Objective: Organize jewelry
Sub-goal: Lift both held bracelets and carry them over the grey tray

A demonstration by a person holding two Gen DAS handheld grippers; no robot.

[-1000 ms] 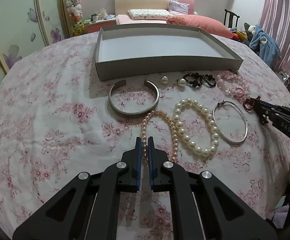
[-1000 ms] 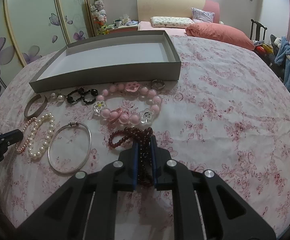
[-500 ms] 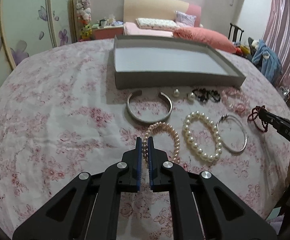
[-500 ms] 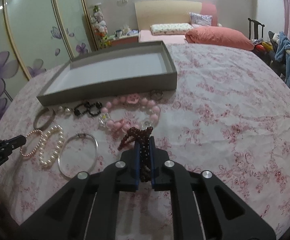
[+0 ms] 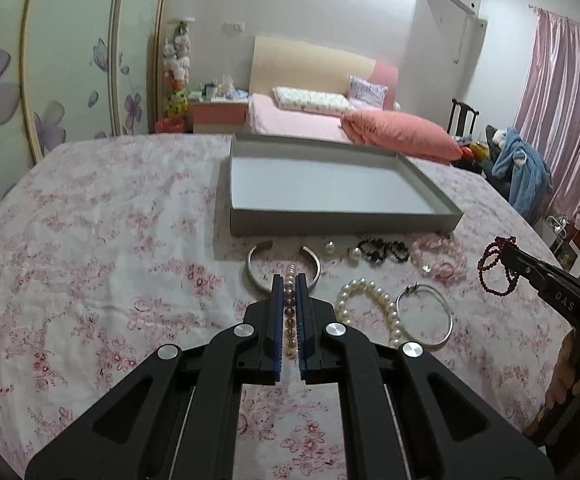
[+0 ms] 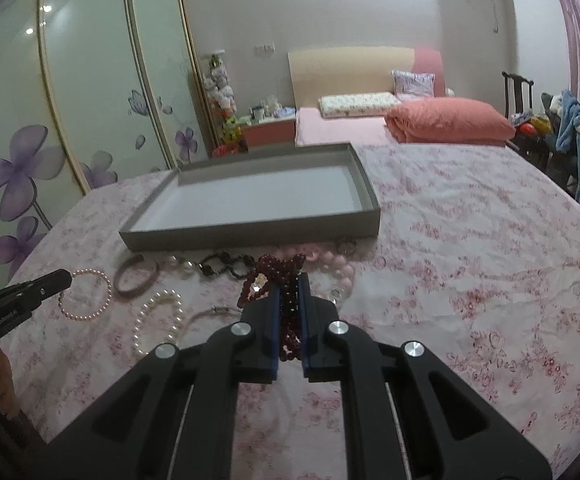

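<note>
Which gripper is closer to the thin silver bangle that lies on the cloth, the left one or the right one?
Judging by both views, the left. The left gripper, holding pink pearls, is just left of the silver bangle. The right gripper, holding dark red beads, is up beyond its far right side.

Legible text is limited to two markings. The right gripper [image 5: 502,254], seen from the left wrist view, carries white letters "DAS" on its black finger. The left gripper [image 6: 63,278] bears a small white marking, too blurred to read.
</note>
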